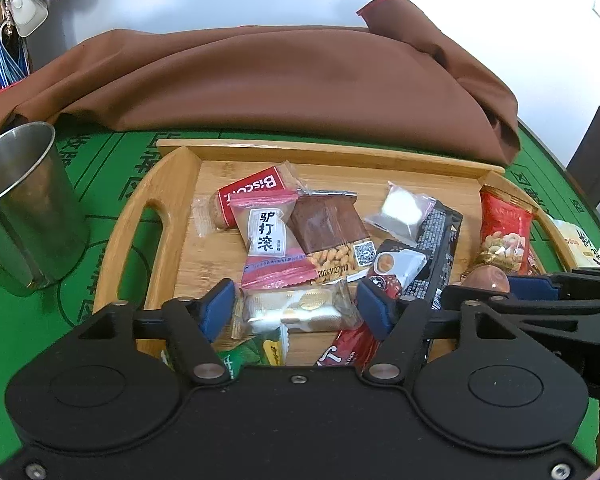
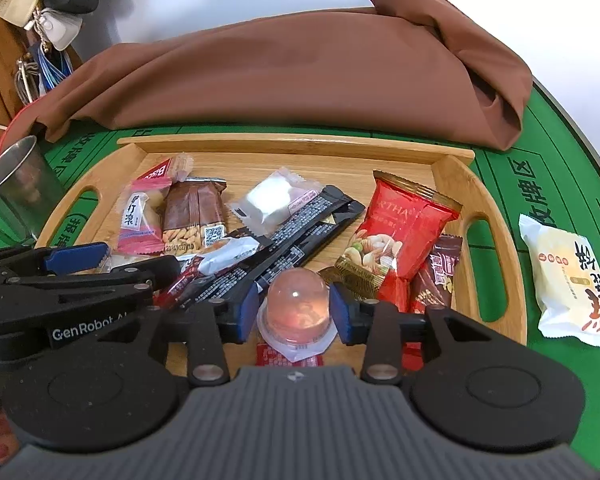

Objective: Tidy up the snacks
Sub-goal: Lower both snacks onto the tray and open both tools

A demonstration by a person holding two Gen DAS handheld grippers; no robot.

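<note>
A bamboo tray (image 1: 180,168) (image 2: 496,184) on the green table holds several wrapped snacks. My left gripper (image 1: 296,306) is open, its blue pads on either side of a clear-wrapped cookie pack (image 1: 300,310) lying on the tray. My right gripper (image 2: 294,310) has its blue pads against both sides of a pink jelly cup (image 2: 298,304) over the tray's near part. The jelly cup also shows in the left wrist view (image 1: 488,280), as does the right gripper (image 1: 540,284). A red nut bag (image 2: 400,228), a peanut bar (image 2: 194,216) and black sachets (image 2: 300,232) lie in the tray.
A steel cup (image 1: 24,208) (image 2: 16,188) stands left of the tray. A brown cloth (image 1: 280,80) (image 2: 300,72) is heaped behind it. A white pastry pack (image 2: 564,280) lies on the green mat right of the tray. Bags hang at the far left.
</note>
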